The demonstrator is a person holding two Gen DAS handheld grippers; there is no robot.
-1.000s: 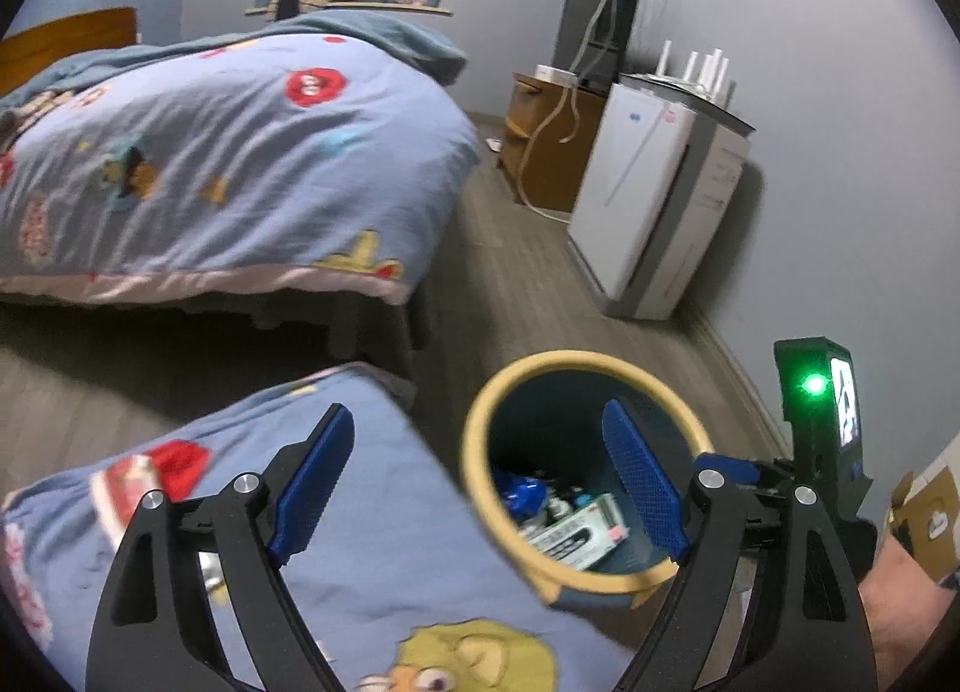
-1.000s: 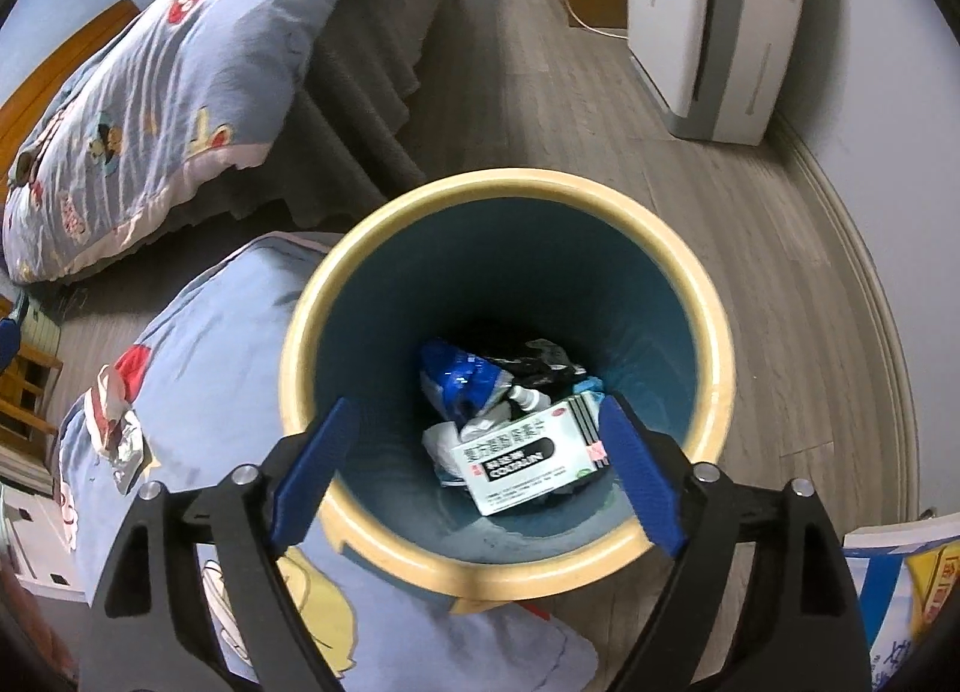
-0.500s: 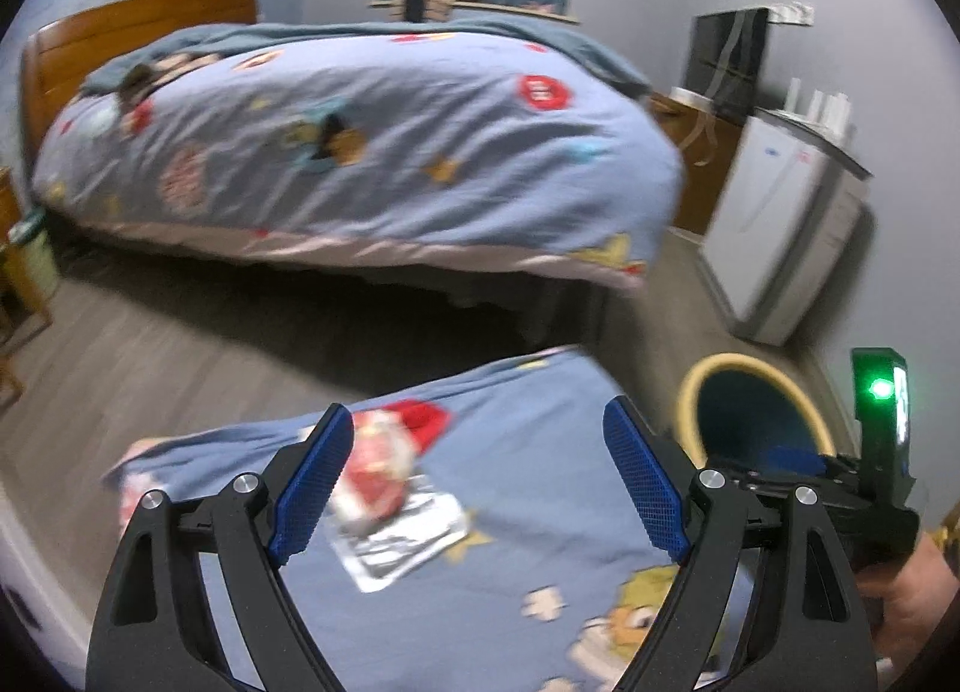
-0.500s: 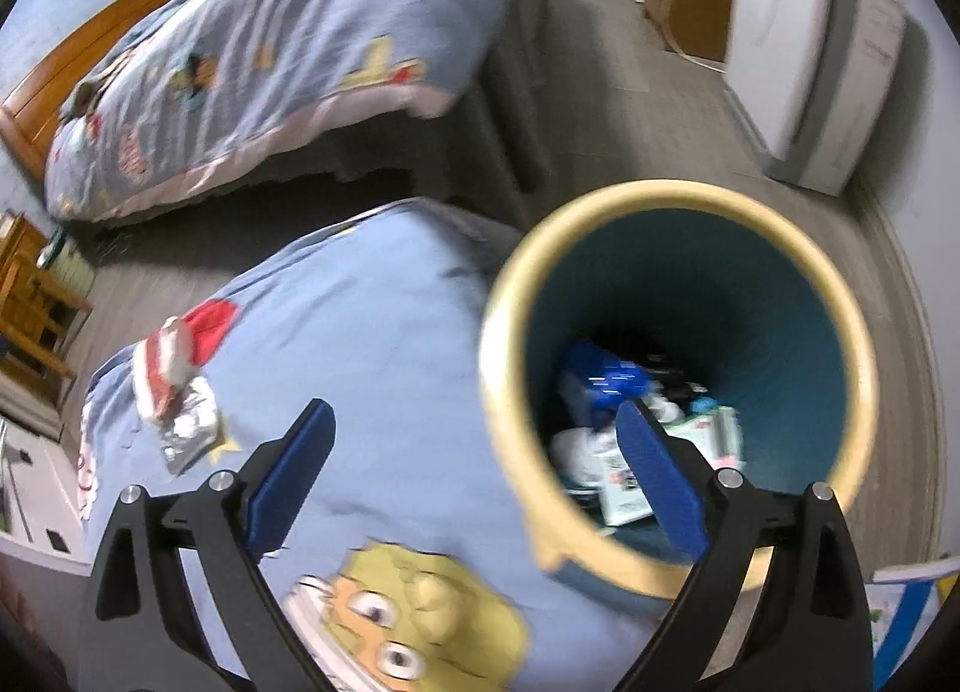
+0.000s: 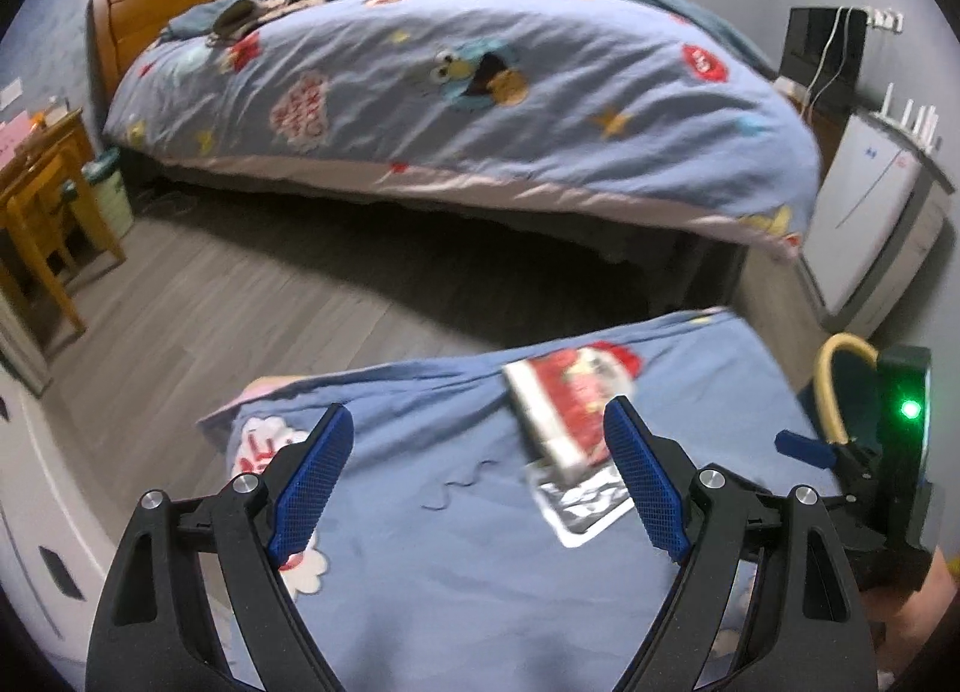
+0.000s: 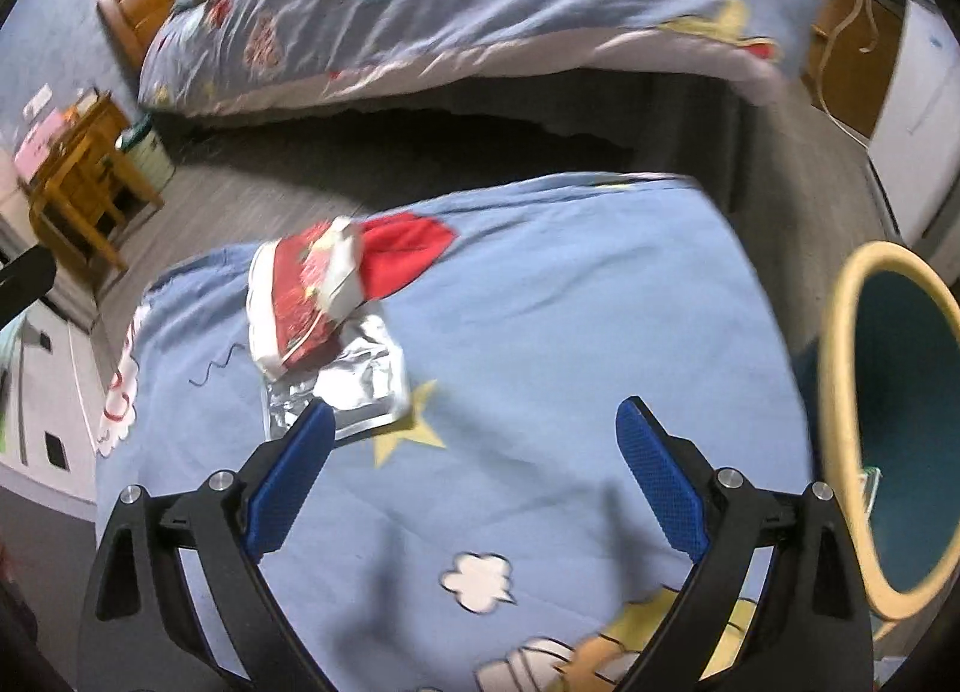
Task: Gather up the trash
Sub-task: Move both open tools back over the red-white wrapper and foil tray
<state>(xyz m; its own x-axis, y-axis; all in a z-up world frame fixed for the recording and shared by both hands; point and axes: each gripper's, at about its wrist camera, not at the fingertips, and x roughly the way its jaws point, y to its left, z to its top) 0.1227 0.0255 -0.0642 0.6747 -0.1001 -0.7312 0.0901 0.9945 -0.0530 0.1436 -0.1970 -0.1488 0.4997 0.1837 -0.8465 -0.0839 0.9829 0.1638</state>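
A red-and-white snack packet (image 5: pixel 564 410) (image 6: pixel 306 290) lies on a blue cartoon-print cover (image 5: pixel 450 572) (image 6: pixel 570 332), partly on top of a silver foil pouch (image 5: pixel 585 503) (image 6: pixel 360 380). My left gripper (image 5: pixel 477 434) hovers open above the cover, and the packet sits just inside its right finger. My right gripper (image 6: pixel 474 422) is open and holds nothing; the foil pouch lies by its left fingertip. The yellow-rimmed teal bin (image 5: pixel 831 386) (image 6: pixel 840 392) stands at the right edge of both views. The right gripper's body with a green light (image 5: pixel 900 452) shows beside the bin.
A large bed (image 5: pixel 480 92) with a matching blue quilt fills the background across a strip of grey wood floor (image 5: pixel 270 302). Wooden furniture (image 5: pixel 36 200) stands at the left, a white appliance (image 5: pixel 870 224) at the right and a white cabinet (image 5: pixel 36 512) at the lower left.
Both views have swung left, away from the bin and over the blue cover. The packet and foil pouch have come between the fingers. The right jaws stand slightly wider.
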